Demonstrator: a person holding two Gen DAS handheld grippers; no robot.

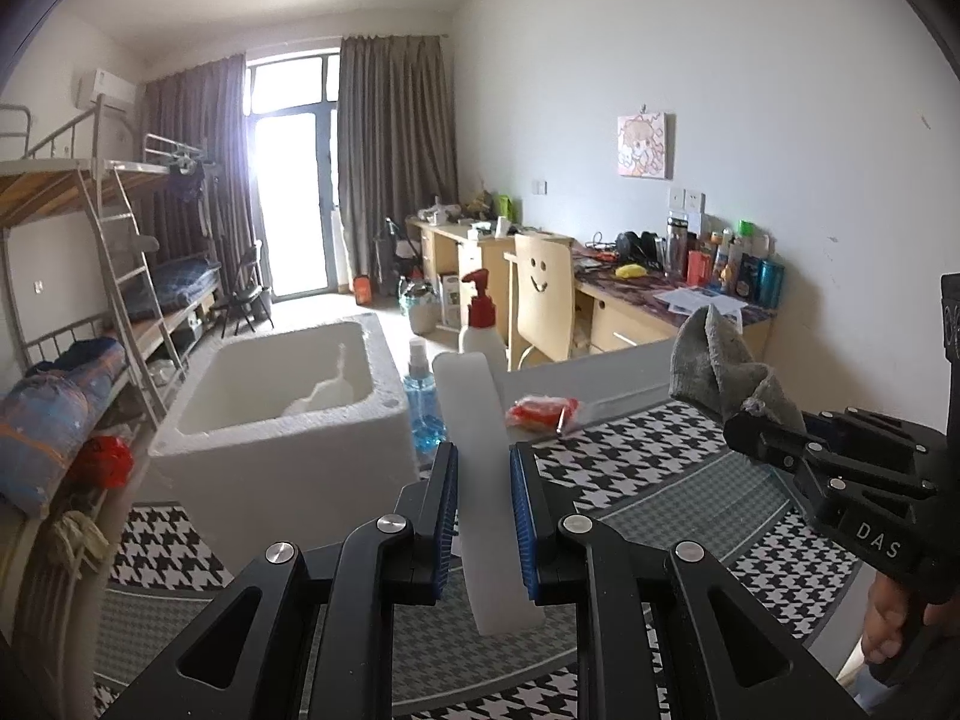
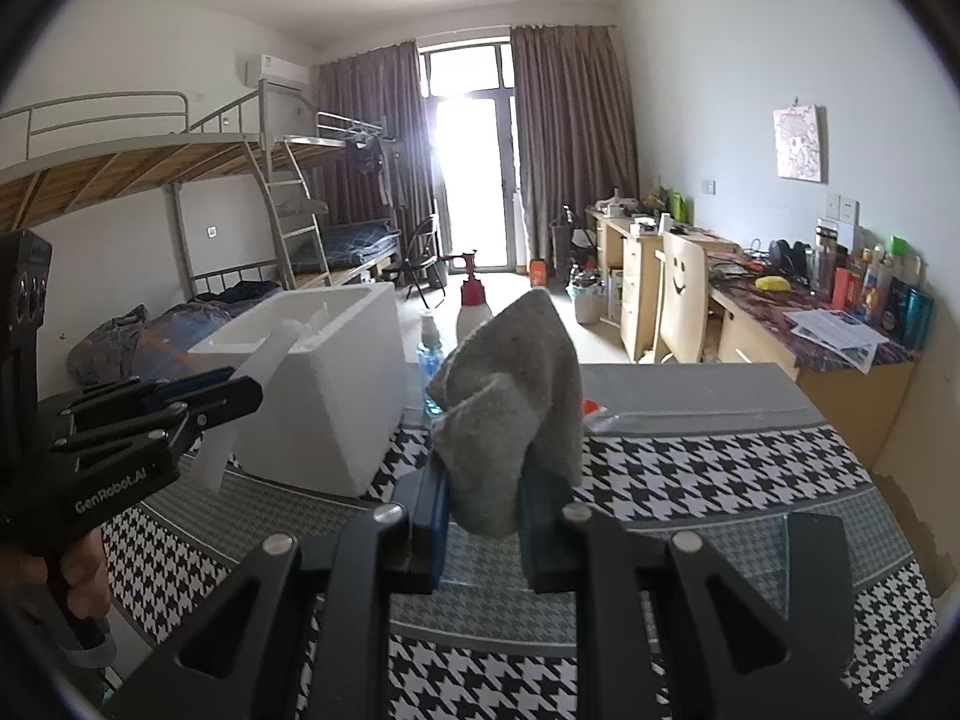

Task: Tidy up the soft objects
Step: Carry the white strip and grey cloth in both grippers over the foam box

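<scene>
A long white foam strip stands nearly upright between the blue pads of my left gripper, which is shut on its lower half. My right gripper is shut on a crumpled grey cloth that bunches up above its fingers. In the left wrist view the right gripper hovers at the right with the grey cloth. The right wrist view has the left gripper at the left with the foam strip. Both grippers hang above the houndstooth-covered table.
An open white foam box stands on the table's left side, with a blue spray bottle and a red-topped white bottle behind it. A red packet lies mid-table. A smiley-face chair and cluttered desks stand beyond.
</scene>
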